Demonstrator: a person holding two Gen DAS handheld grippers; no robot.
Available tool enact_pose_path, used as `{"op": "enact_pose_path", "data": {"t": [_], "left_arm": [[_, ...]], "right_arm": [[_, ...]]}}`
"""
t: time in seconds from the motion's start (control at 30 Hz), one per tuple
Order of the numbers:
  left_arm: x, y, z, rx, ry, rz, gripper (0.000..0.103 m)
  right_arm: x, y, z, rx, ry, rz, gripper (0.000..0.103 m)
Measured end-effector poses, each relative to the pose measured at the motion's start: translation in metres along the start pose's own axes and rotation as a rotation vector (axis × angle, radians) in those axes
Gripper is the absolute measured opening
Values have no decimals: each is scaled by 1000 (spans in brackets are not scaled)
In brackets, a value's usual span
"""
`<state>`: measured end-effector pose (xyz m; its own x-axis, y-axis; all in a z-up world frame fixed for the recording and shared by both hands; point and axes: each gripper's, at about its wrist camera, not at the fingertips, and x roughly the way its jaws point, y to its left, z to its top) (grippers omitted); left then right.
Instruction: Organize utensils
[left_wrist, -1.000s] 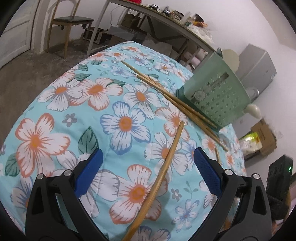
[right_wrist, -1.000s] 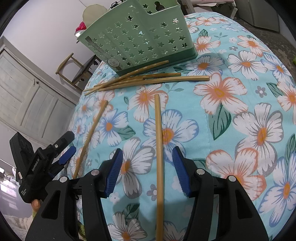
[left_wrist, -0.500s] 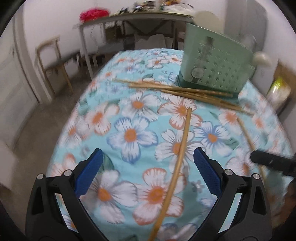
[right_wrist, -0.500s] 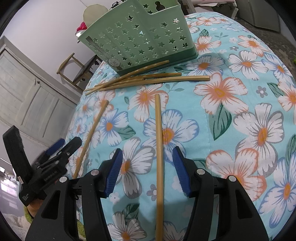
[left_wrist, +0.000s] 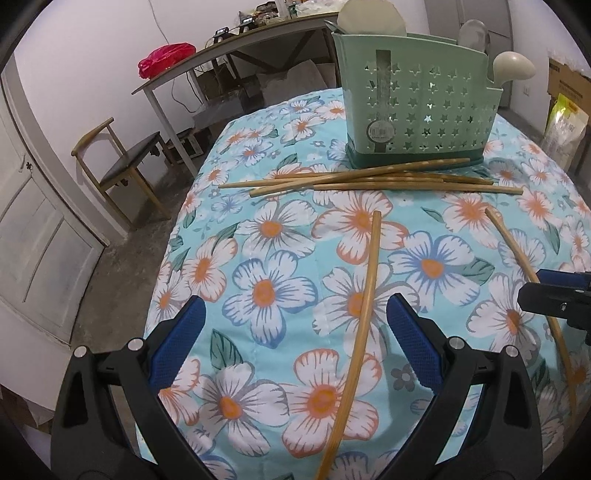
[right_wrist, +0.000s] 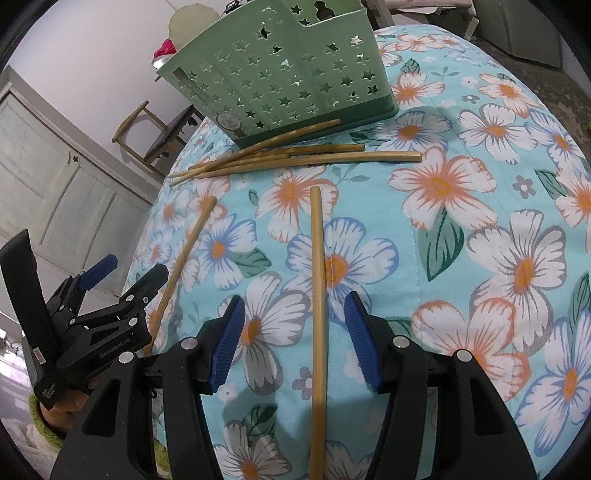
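Two loose chopsticks lie on the flowery cloth of the counter (right_wrist: 480, 110), each one under a gripper. One chopstick (right_wrist: 317, 295) runs straight up the middle of the right wrist view, and the right gripper (right_wrist: 293, 325) has a blue pad on each side of it. The other chopstick (left_wrist: 364, 314) lies a bit slanted under the left gripper (left_wrist: 293, 325). More chopsticks sit in a messy pile (left_wrist: 369, 179) right in front of the green holder (left_wrist: 417, 110), which stands upright at the far end of the counter. The holder has star holes and already has some pale spoons in it.

The job now looks like picking up a chopstick. To do it well, each gripper should go down until its pads are beside the stick, near the stick's middle so it does not tip. The stick is thin and round, so it could roll or slip out. Squeeze slowly and lift straight up.

The right gripper is about half open. Its pads do not touch the stick, so it holds nothing. The left gripper is open wider. The stick is between its pads but nearer the right one. It holds nothing too.
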<state>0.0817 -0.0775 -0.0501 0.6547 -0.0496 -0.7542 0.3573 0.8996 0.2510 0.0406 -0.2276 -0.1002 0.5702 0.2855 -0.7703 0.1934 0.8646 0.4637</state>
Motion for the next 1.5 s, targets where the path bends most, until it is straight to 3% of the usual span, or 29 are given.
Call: {"op": "enact_pose_path", "data": {"t": [1.27, 1.47, 1.5], "left_arm": [[8, -7, 9, 35, -2, 42, 94], [9, 10, 17, -68, -10, -211, 94], [12, 10, 18, -74, -4, -238, 88]], "right_arm": [[2, 0, 1, 1, -7, 11, 55], [1, 1, 1, -4, -9, 6, 56], [1, 0, 0, -4, -10, 8, 56]]}}
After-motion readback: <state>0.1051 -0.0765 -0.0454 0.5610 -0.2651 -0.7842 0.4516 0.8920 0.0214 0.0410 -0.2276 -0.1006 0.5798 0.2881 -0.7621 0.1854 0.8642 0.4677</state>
